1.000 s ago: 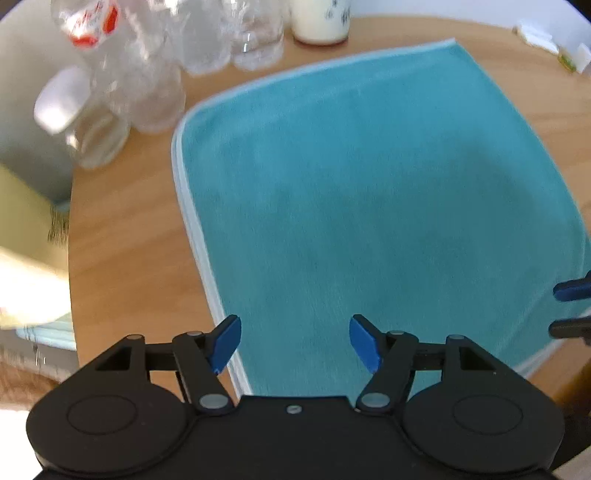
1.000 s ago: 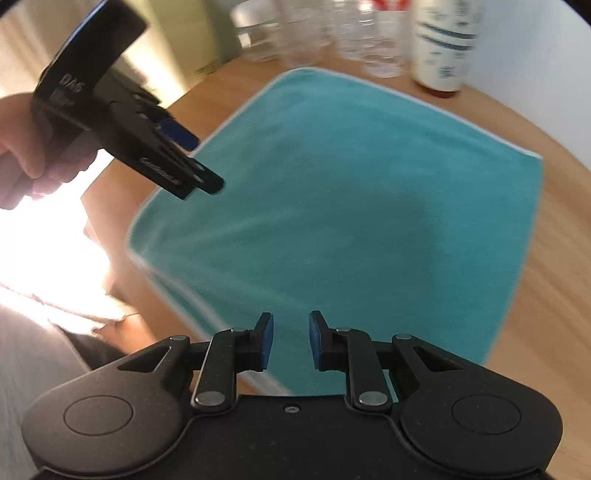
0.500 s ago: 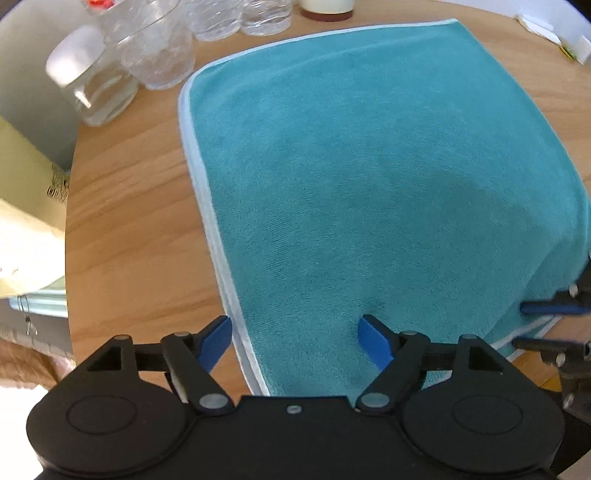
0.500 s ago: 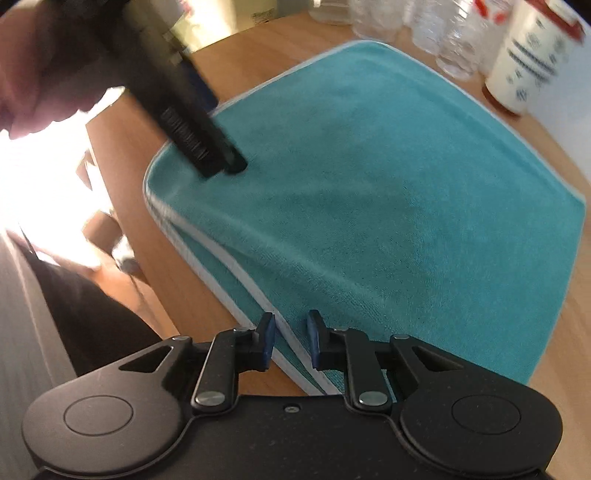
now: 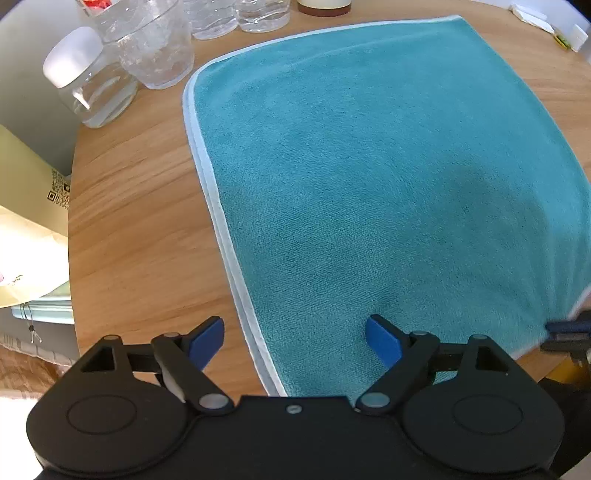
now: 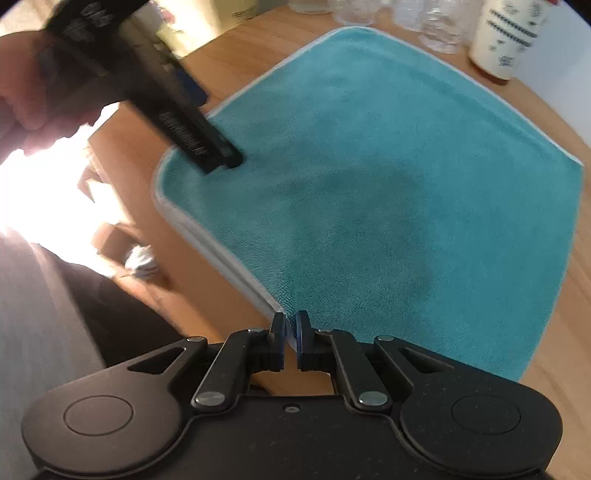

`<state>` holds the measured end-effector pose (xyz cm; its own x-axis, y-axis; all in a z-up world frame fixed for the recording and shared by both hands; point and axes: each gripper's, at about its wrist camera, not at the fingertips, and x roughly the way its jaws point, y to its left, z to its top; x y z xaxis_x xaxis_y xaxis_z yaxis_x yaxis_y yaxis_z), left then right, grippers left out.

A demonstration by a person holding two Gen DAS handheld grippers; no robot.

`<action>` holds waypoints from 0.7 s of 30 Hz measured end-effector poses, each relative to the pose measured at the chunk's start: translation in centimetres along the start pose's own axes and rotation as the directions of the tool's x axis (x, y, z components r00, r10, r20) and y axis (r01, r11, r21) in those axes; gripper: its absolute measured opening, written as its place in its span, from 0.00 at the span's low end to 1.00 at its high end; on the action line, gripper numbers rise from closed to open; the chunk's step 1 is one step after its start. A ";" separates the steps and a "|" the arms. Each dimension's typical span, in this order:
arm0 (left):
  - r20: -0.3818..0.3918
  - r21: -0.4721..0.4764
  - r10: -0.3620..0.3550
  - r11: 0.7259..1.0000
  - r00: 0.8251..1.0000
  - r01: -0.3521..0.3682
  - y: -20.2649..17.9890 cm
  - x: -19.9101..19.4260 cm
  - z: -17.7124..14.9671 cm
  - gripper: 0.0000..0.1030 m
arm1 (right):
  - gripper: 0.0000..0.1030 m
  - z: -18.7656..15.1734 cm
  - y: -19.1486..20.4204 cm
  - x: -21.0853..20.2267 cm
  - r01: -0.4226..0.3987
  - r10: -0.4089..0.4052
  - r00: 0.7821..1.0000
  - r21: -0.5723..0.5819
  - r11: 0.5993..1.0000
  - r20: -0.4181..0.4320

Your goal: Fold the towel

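Towel [image 5: 369, 177], teal with a pale hem, lies flat and already doubled on the round wooden table [image 5: 136, 236], two hems stacked along its left edge. The left gripper [image 5: 295, 336] hangs with fingers spread wide, one on each side of that edge at the near corner, gripping nothing. The right gripper [image 6: 291, 332] is nearly closed, pinching the near right corner's hem. Behind the towel stand a lidded clear jar [image 5: 88, 85], seemingly empty, a glass tumbler [image 5: 155, 48] of what looks like ice, clear bottles [image 5: 236, 14] and a cream patterned canister [image 6: 509, 37] whose contents are hidden.
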<state>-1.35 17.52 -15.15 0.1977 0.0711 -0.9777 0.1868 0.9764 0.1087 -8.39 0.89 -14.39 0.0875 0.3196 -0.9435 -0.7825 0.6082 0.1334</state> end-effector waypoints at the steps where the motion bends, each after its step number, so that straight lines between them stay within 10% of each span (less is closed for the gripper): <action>1: 0.003 0.009 0.007 1.000 1.000 -0.007 0.0 0.0 0.0 0.89 | 0.09 -0.1 0.2 0.1 -0.005 0.005 1.000 -0.013 1.000 -0.010; 5: 0.004 0.042 0.034 0.999 0.999 -0.034 -0.3 -0.3 0.3 0.88 | 0.11 -0.8 -0.1 -0.6 0.033 -0.034 0.999 -0.049 0.998 -0.028; 12: 0.083 0.089 0.001 0.996 0.997 -0.008 -2.4 -2.6 0.6 0.89 | 0.23 -3.9 -5.7 -3.4 0.093 -0.109 0.993 0.235 0.968 0.056; 21: -0.006 0.094 -0.003 0.996 1.000 0.003 -3.4 -0.2 -0.9 0.89 | 0.21 -7.0 -8.7 -1.7 0.129 -0.155 0.987 0.332 0.934 0.050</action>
<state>-2.85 14.37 -15.47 0.1911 0.0698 -0.9791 0.2768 0.9532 0.1220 -6.06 -9.99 -16.02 0.2384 0.2579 -0.9363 -0.5149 0.8510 0.1033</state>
